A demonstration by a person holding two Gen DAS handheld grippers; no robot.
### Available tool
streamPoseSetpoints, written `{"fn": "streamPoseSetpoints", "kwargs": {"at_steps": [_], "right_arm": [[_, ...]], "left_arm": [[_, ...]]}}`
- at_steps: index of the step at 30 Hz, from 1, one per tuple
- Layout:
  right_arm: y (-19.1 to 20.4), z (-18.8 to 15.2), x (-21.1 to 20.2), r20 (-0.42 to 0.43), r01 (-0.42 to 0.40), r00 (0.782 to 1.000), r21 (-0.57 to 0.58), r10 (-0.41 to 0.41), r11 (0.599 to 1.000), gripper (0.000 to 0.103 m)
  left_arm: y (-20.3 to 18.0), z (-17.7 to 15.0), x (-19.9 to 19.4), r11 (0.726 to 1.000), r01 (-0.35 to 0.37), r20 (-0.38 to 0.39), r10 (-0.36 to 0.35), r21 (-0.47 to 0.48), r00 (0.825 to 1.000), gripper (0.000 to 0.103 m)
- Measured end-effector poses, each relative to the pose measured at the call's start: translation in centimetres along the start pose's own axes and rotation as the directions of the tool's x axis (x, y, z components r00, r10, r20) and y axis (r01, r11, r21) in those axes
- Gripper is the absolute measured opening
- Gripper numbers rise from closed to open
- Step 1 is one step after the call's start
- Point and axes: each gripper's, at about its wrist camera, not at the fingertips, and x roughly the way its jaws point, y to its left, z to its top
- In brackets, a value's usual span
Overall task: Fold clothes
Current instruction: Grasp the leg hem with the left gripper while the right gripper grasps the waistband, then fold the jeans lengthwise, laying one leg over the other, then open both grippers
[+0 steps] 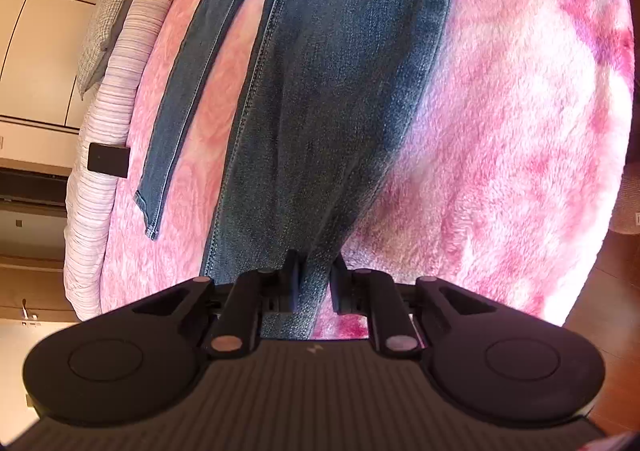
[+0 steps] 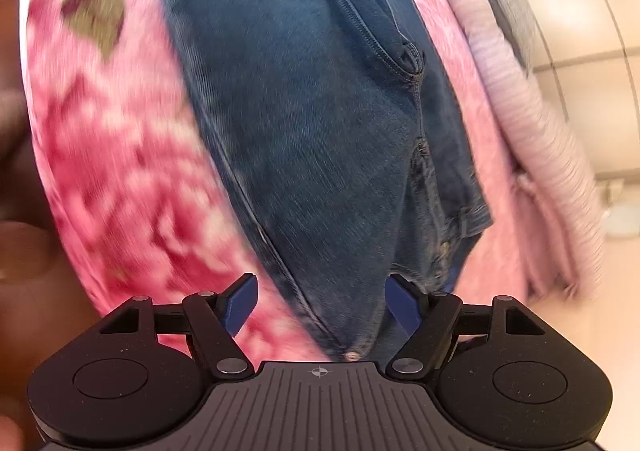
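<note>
A pair of blue jeans (image 1: 320,99) lies stretched out on a fluffy pink floral blanket (image 1: 500,131). In the left wrist view one leg runs from the top of the frame down into my left gripper (image 1: 316,281), which is shut on a bunched fold of that denim. The other leg (image 1: 176,107) lies flat to the left, ending in a hem. In the right wrist view the waist end of the jeans (image 2: 320,139), with fly and pocket seam, sits between the fingers of my right gripper (image 2: 322,305). Its blue pads (image 2: 240,303) stand wide apart and open; the view is motion-blurred.
A pale pink ribbed cover (image 1: 112,99) runs along the bed's far edge, with a grey checked pillow (image 1: 106,23) beyond it. A small dark rectangular object (image 1: 108,159) lies on that cover. Cream wall panels (image 2: 580,51) lie behind. Brown wooden floor (image 1: 592,315) shows past the blanket's near edge.
</note>
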Motion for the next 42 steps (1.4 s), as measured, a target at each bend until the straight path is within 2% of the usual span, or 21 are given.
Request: {"fn": "streamPoseSetpoints", "kwargs": {"at_steps": [4,7,12,14,15,17,20,25,29,33,36,39,42], "right_arm": [[0.2,-2.1,2.0,0.034,0.061,0.998,-0.065,-0.059,0.996,0.073],[0.1,-3.8,3.9,0.066,0.105,0.993,-0.094,-0.099,0.990,0.073],[0.0,-6.0,6.7,0.140,0.170,0.979,-0.150,-0.149,0.974,0.072],[0.0,-6.2,7.4,0.189,0.185,0.971,-0.185,-0.149,0.965,0.054],[0.1,-6.2,7.6,0.210,0.186,0.967,-0.208,-0.142,0.960,0.051],[-0.7,-6.4,7.7,0.220,0.139,0.971,-0.207,-0.092,0.968,0.025],[-2.9,-6.2,7.4,0.211,0.040,0.977,-0.171,-0.003,0.985,0.016],[-8.3,-5.4,4.5,0.211,-0.037,0.975,-0.133,0.065,0.990,0.014],[-13.2,-5.2,1.7,0.218,-0.086,0.969,-0.155,0.119,0.984,0.014],[-17.9,-4.2,-0.9,0.229,-0.177,0.947,-0.215,0.226,0.960,0.014],[-21.3,-2.6,-1.8,0.215,-0.201,0.938,-0.307,0.273,0.930,0.014],[-24.9,-0.4,-1.4,0.182,-0.232,0.934,-0.348,0.308,0.908,0.014],[-28.3,2.3,0.4,0.147,-0.259,0.929,-0.398,0.340,0.880,0.014]], "left_arm": [[1.2,0.7,0.3,0.995,0.018,-0.035,-0.021,-0.103,0.999,0.010],[2.6,1.2,0.6,0.976,0.033,-0.076,-0.050,-0.215,0.996,0.010],[2.7,2.4,0.8,0.975,0.009,-0.133,-0.040,-0.221,0.990,0.010],[2.3,2.8,0.8,0.977,0.002,-0.158,-0.036,-0.211,0.987,0.009],[2.2,3.0,0.8,0.978,-0.004,-0.168,-0.032,-0.208,0.985,0.009],[2.5,3.3,0.3,0.978,-0.013,-0.183,-0.026,-0.209,0.983,0.008],[4.3,3.9,-1.6,0.977,-0.021,-0.192,-0.021,-0.212,0.981,0.007],[7.9,5.2,-7.1,0.981,-0.010,-0.197,-0.029,-0.195,0.980,0.007],[11.8,5.9,-11.5,0.977,0.000,-0.203,-0.044,-0.212,0.978,0.007],[16.6,6.4,-14.0,0.976,0.029,-0.206,-0.074,-0.215,0.976,0.007],[21.0,6.8,-13.9,0.972,0.081,-0.197,-0.126,-0.221,0.972,0.007],[25.0,7.4,-12.3,0.966,0.159,-0.178,-0.196,-0.202,0.964,0.007],[28.7,7.6,-9.2,0.947,0.260,-0.155,-0.290,-0.188,0.944,0.007]]}}
